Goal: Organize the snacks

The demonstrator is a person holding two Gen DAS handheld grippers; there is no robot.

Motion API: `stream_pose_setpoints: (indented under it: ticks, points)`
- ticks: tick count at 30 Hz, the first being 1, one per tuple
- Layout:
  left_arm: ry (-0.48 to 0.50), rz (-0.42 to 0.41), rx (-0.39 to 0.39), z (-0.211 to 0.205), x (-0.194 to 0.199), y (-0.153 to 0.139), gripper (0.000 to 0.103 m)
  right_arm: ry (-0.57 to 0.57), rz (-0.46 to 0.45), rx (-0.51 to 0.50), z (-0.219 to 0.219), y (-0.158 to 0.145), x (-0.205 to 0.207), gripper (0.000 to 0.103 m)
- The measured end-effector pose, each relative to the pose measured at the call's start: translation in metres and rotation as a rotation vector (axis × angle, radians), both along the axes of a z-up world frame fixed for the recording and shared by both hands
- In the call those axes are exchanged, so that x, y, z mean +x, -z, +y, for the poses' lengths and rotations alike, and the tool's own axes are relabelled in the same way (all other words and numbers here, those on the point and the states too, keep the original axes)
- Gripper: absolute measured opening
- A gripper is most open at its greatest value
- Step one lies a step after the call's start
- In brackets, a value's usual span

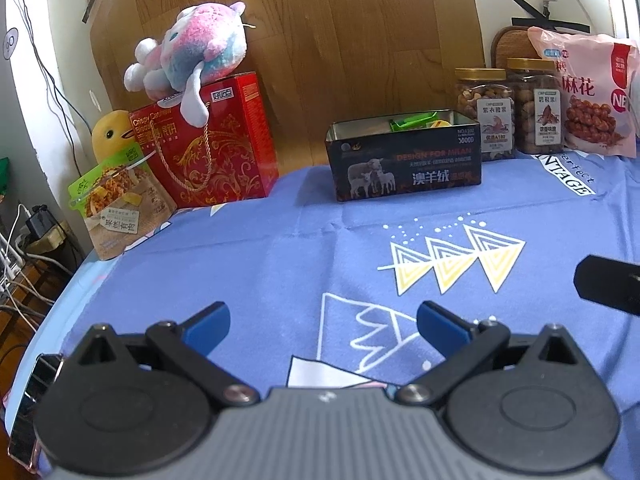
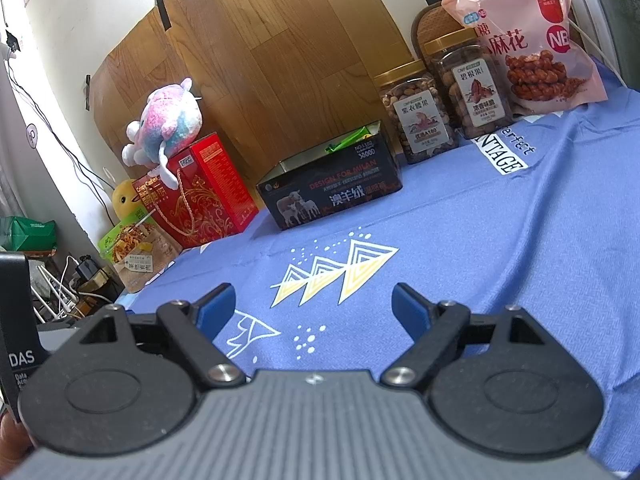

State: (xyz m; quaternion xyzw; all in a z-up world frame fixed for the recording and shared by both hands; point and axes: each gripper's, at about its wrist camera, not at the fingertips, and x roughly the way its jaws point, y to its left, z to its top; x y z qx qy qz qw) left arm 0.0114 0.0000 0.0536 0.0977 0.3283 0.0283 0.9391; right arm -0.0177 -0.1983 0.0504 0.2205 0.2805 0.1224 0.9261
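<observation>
An open black tin box (image 1: 404, 160) (image 2: 332, 188) stands at the back of the blue cloth, with green and yellow snack packets (image 1: 412, 122) (image 2: 352, 138) inside. Two nut jars (image 1: 486, 114) (image 2: 418, 114) and a pink snack bag (image 1: 588, 92) (image 2: 528, 40) stand to its right. A green-brown snack pouch (image 1: 116, 208) (image 2: 132, 256) leans at the far left by a red gift box (image 1: 212, 152) (image 2: 200, 192). My left gripper (image 1: 324, 326) is open and empty, low over the cloth. My right gripper (image 2: 314, 308) is open and empty, also near the front.
A plush toy (image 1: 188, 56) (image 2: 168, 124) sits on the red box, a yellow toy (image 1: 110, 132) beside it. A wood panel (image 1: 320, 40) leans on the back wall. Cables hang past the table's left edge (image 1: 60, 300). The other gripper's black body (image 1: 608, 288) shows at right.
</observation>
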Motion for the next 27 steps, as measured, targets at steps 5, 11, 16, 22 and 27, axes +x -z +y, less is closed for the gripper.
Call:
stream_pose_setpoints:
  ticks: [5,11,16,22,27]
  points:
    - [0.004,0.001,0.004,-0.0030,0.0005,-0.0004,0.103,0.002,0.001,0.003,-0.0019,-0.0008,0.0005,0.087]
    - [0.003,0.001,0.006,-0.0045,0.0016,-0.0006,0.103,0.002,0.002,0.003,-0.0015,-0.0005,0.0009,0.087]
    - [0.007,0.003,0.007,-0.0046,0.0028,0.0002,0.103,0.004,0.006,0.007,-0.0023,0.0001,0.0023,0.087]
    - [0.010,0.008,0.008,-0.0063,0.0040,0.0018,0.103,0.006,0.010,0.009,-0.0031,0.0014,0.0030,0.087]
    - [0.013,0.014,0.003,-0.0072,0.0048,0.0029,0.103,0.009,0.014,0.013,-0.0045,0.0021,0.0037,0.087]
